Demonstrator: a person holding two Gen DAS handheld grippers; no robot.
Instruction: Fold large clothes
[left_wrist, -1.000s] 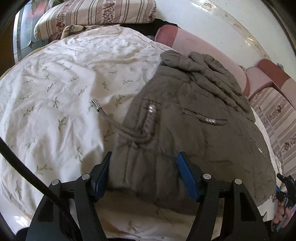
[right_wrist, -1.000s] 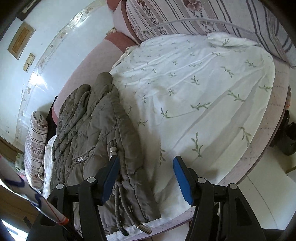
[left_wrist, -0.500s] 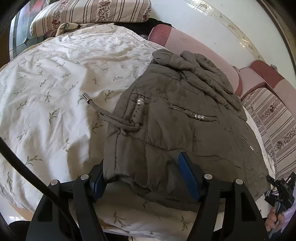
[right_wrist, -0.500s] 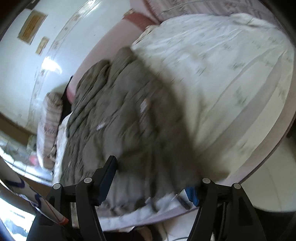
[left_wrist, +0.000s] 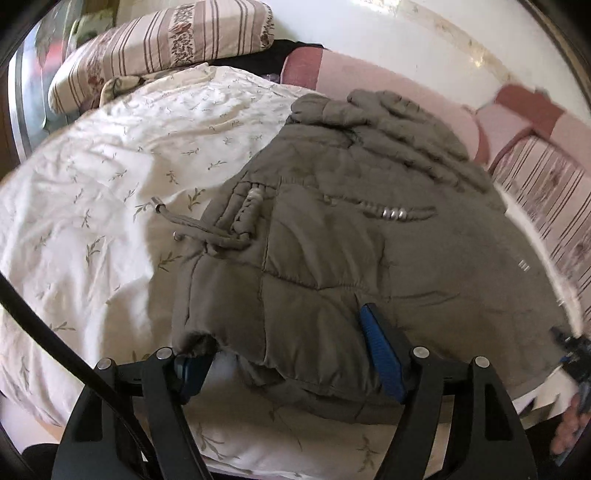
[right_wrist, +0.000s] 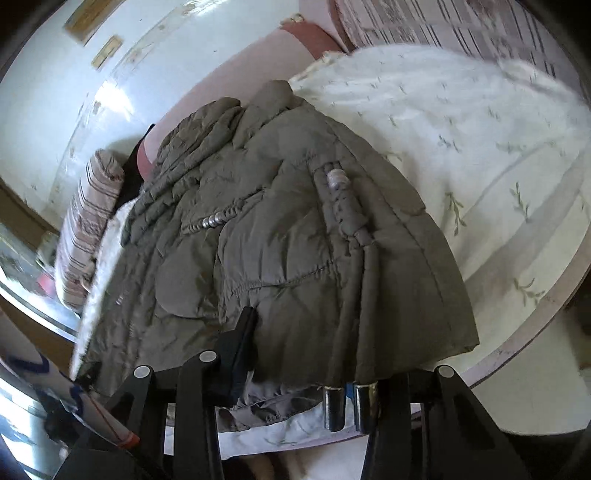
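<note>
Left wrist view: olive quilted jacket (left_wrist: 362, 236) lying on the bed (left_wrist: 92, 229), toward its near edge, long axis running from that edge up to the pink headboard (left_wrist: 388, 88). Left gripper (left_wrist: 291, 354) at the hem corner nearest the striped pillow (left_wrist: 159, 48); jaws apart and just been widening, hem bulging between them, left pad tucked under the fabric, right pad lying on top, no squeeze visible. Drawstring (left_wrist: 192, 225) trailing onto the sheet toward the pillow side.

Right wrist view: same jacket (right_wrist: 295, 236), hem at the bed's near edge, collar far. Right gripper (right_wrist: 306, 354) over the hem's other end; jaws just been narrowing, hem and two metal-tipped cords (right_wrist: 349, 398) between them, right pad hidden, so cannot tell whether clamped yet. Probably a two-handed hem grab ahead; both grippers about equally near, fold direction along the long axis toward the headboard.
</note>
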